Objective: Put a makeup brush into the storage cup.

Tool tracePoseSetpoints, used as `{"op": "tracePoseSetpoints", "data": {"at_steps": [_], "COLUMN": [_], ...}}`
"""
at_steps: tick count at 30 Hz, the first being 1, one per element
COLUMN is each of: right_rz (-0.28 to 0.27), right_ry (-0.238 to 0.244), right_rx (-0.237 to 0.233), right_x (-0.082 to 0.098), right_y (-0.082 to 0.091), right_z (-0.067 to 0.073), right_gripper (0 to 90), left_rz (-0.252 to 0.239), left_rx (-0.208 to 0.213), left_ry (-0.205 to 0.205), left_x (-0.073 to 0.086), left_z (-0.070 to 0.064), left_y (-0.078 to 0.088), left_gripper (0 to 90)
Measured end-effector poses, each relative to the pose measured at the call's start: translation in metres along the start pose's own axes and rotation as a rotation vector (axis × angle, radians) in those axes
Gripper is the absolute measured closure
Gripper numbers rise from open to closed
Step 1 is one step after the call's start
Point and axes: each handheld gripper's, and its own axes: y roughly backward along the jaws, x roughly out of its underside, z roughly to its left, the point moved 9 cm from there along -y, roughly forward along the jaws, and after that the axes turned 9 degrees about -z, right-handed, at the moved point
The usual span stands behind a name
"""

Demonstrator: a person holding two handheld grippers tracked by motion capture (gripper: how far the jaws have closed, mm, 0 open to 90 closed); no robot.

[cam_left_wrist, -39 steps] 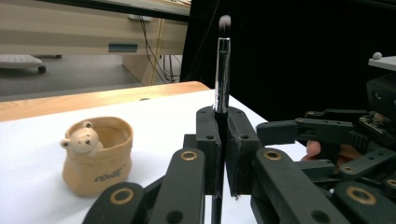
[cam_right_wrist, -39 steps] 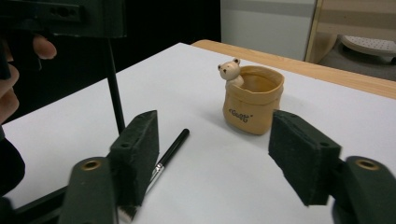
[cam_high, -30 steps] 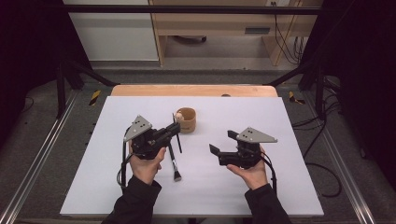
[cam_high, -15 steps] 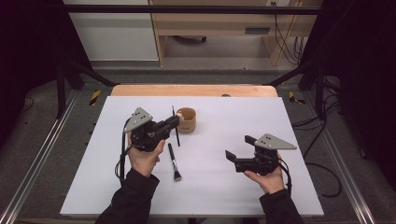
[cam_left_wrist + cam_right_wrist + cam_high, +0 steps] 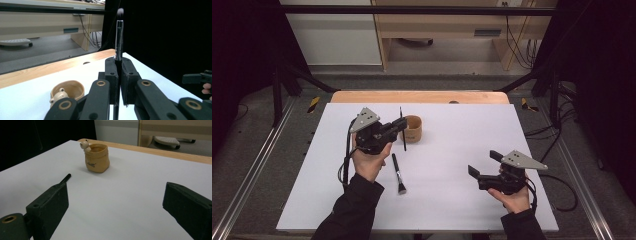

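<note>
While upright, the thin brush (image 5: pixel 118 45) sits clamped in the left hand-held gripper (image 5: pixel 119 82).

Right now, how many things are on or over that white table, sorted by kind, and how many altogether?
Makeup brushes: 2, a thin one clamped upright in the left gripper, a thicker one lying flat on the table.
Tan pots: 1, the small holder with a little figure on its rim.
Grippers: 2, left shut on the thin brush, right gripper open with nothing between its jaws.
Total: 5.
</note>
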Motion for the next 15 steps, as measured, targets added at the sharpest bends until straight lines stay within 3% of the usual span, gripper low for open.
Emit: {"op": "tracePoseSetpoints", "data": {"at_steps": [15], "right_rz": [-0.019], "right_ry": [-0.008], "right_rx": [0.054], "right_x": [0.004], "right_y": [0.017], "right_z": [-0.020], "right_gripper": [5.8], "left_rz": [-0.001], "left_rx": [-0.018], "left_ry": [-0.017], "left_x": [-0.005], "left_z": [0.008], "left_y": [-0.016], "left_gripper": [84.8]}}
